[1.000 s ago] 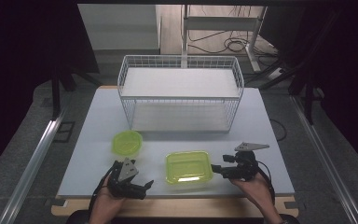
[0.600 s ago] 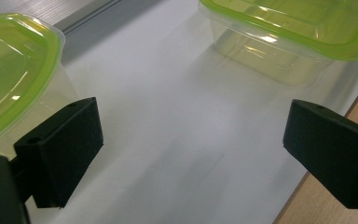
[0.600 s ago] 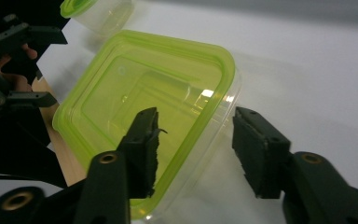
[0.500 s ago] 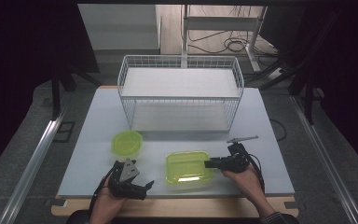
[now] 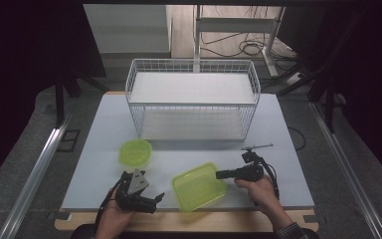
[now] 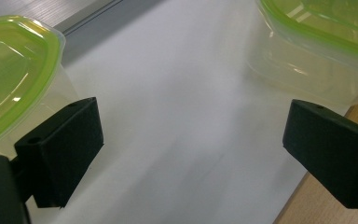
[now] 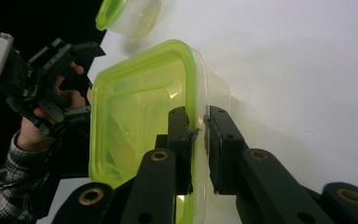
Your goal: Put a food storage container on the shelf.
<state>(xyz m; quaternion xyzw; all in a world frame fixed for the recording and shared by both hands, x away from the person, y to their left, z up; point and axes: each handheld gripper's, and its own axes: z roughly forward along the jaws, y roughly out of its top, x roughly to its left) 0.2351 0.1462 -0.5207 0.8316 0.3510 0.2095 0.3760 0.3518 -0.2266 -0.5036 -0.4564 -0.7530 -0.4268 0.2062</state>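
Square green-lidded container sits near the tabletop's front edge, approx. mid-width, turned askew w/ its right rim pinched by the right hand-held gripper, whose jaws have just been closing onto that rim. Left hand-held gripper rests at the front-left of the tabletop, jaws spread w/ nothing between them. Round green-lidded container stands behind it; wire basket stands toward the back edge.

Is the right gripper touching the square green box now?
Touching. In the right gripper view, the right gripper has its jaws closed on the rim of the square green box, one jaw inside and one outside.
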